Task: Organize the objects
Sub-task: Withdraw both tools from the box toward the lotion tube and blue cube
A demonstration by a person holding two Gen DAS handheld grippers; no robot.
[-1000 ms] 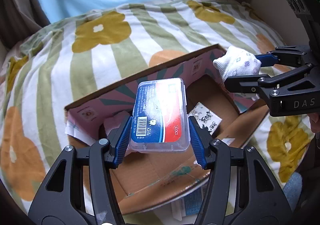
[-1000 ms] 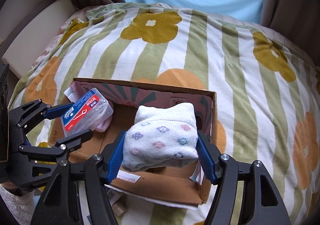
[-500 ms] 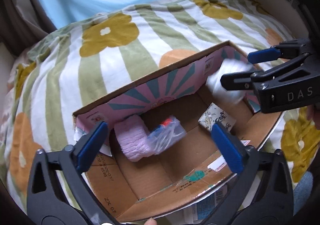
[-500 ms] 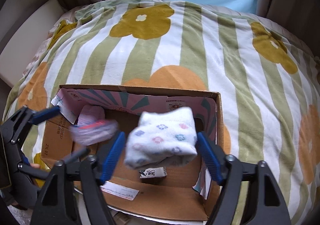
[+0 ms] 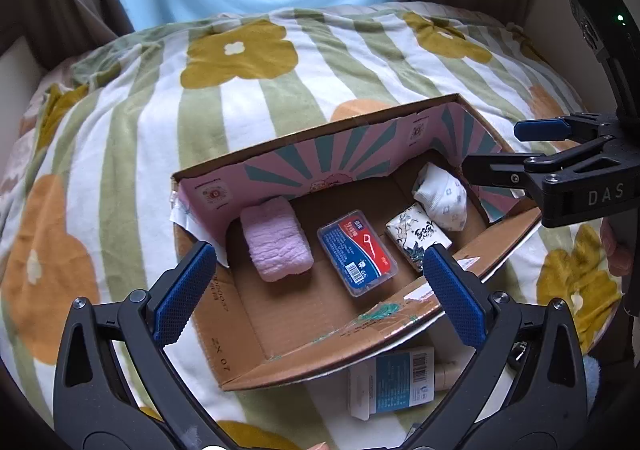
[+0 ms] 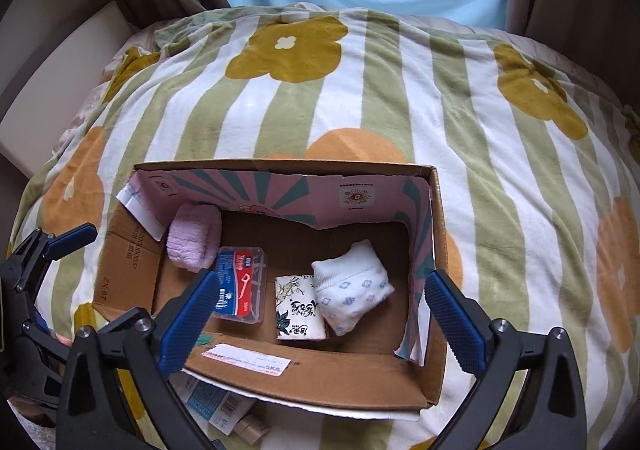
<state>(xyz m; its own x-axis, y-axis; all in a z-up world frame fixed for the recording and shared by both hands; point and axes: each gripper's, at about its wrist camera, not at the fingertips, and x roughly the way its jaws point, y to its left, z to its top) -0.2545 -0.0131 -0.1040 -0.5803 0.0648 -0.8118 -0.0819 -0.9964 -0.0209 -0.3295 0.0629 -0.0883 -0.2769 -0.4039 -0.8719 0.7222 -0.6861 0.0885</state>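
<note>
An open cardboard box [image 5: 280, 165] [image 6: 438, 234] lies on the flowered blanket. In it lie a pink folded towel [image 5: 276, 244] [image 6: 194, 236], a clear floss-pick case with a red and blue label [image 5: 358, 252] [image 6: 240, 286], a white patterned tissue pack [image 5: 418, 236] [image 6: 298, 306] and a white rolled sock with small flowers [image 5: 442, 195] [image 6: 350, 292]. My left gripper [image 5: 320, 294] [image 6: 56, 258] is open and empty above the box's near left side. My right gripper [image 6: 322, 324] [image 5: 504, 147] is open and empty above the box's right end.
A striped blanket with yellow and orange flowers [image 5: 256, 89] [image 6: 400, 89] covers the bed. A blue and white packet [image 5: 394, 382] [image 6: 212, 404] and a beige tube [image 6: 252, 428] lie just outside the box's near wall. Curtains and a pale blue window stand behind.
Both grippers opened. The floss-pick case fell from the left gripper and the sock from the right gripper into the box; both grippers then rose and drew back.
</note>
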